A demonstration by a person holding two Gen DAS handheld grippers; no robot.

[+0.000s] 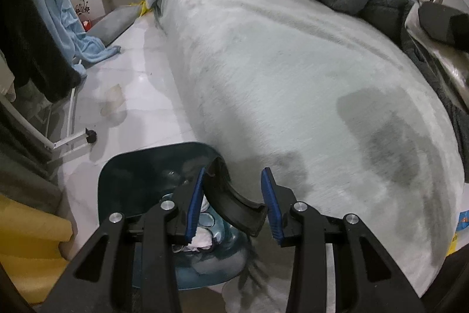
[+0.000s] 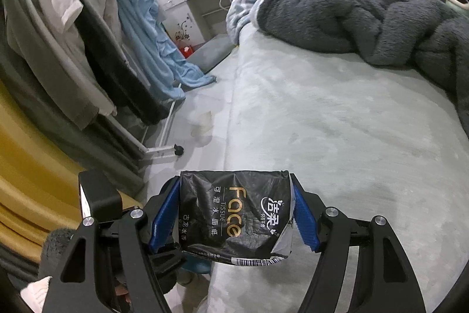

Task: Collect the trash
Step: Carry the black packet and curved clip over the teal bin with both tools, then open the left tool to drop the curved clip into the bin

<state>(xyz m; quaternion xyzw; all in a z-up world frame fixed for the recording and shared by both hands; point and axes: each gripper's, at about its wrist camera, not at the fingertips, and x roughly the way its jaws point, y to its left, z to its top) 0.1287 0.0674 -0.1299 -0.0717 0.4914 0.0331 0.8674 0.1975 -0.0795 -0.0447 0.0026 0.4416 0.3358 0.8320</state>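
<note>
Crumpled black plastic tissue wrapper (image 2: 234, 213) with gold "Face" lettering: clamped broadside between the blue pads of the right gripper (image 2: 234, 187), printed face toward the camera, barcode edge hanging below. Carried in the air over the edge of the pale grey plush bed cover (image 2: 337, 122), just above a glimpse of the teal plastic waste bin (image 1: 123, 181). Broad, two-sided pinch probably chosen to stop the limp film folding or slipping out.

Left gripper (image 1: 234, 175): set low beside the bed, directly over the bin, blue pads bracketing a black curved plastic flap (image 1: 234, 201) at the rim. Apparently clenched on that flap, judging by contact at both pads; likely meant to steady the bin and hold its mouth open toward the incoming wrapper.

Inside the bin: crumpled white tissue (image 1: 202, 239) and clear packaging, already discarded.

Step in hand, as a judgement: transfer of the wrapper to the bin, release not yet made.
</note>
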